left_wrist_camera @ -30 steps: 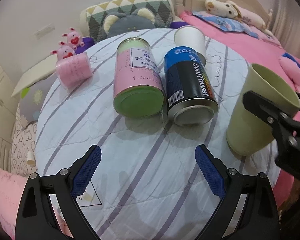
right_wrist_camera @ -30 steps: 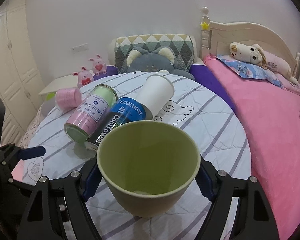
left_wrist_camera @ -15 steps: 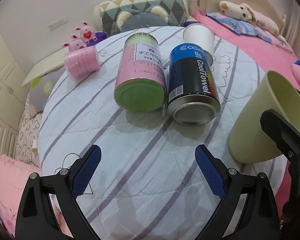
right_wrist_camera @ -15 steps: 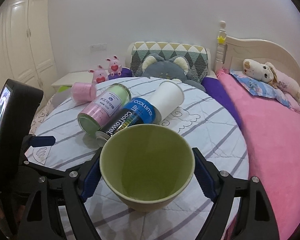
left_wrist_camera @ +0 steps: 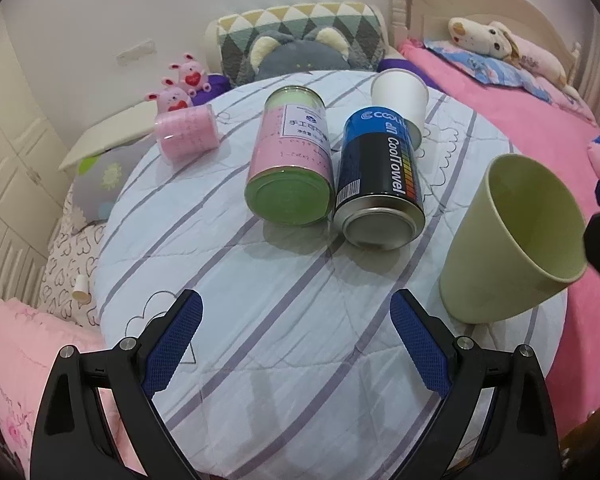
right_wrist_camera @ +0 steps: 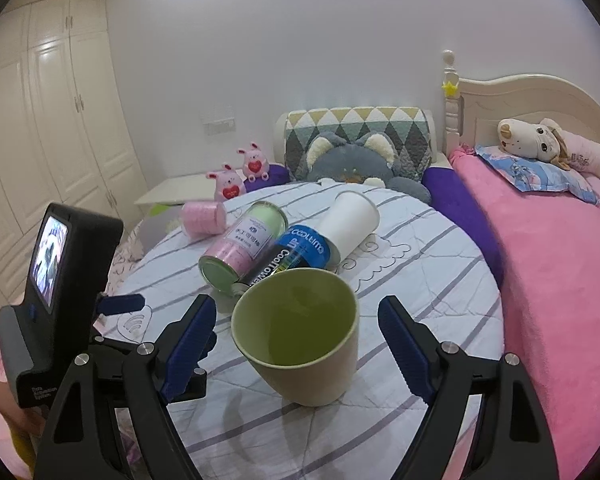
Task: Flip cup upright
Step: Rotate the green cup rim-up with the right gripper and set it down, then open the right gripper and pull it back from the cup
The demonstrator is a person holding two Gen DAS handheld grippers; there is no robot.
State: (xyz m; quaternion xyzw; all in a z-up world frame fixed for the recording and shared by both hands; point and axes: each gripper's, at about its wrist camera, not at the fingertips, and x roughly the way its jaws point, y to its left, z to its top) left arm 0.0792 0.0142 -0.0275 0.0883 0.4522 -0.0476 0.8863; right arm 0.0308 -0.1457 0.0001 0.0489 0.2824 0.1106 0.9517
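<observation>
A light green cup (right_wrist_camera: pixel 300 336) stands upright on the round striped table (right_wrist_camera: pixel 440 280), its mouth up; it also shows in the left wrist view (left_wrist_camera: pixel 512 240) at the table's right edge. My right gripper (right_wrist_camera: pixel 296 340) is open, its blue pads apart from the cup on both sides and drawn back from it. My left gripper (left_wrist_camera: pixel 296 340) is open and empty above the table's near edge, left of the cup.
A pink-and-green can (left_wrist_camera: pixel 292 160), a blue CoolTowel can (left_wrist_camera: pixel 380 176) and a white paper cup (left_wrist_camera: pixel 400 96) lie on their sides mid-table. A pink roll (left_wrist_camera: pixel 186 136) lies at the far left. A pink bed (right_wrist_camera: pixel 560 260) is to the right.
My right gripper has opened, let go of the green cup and pulled back; the cup now stands free on the table. My left gripper has drawn back slightly.
</observation>
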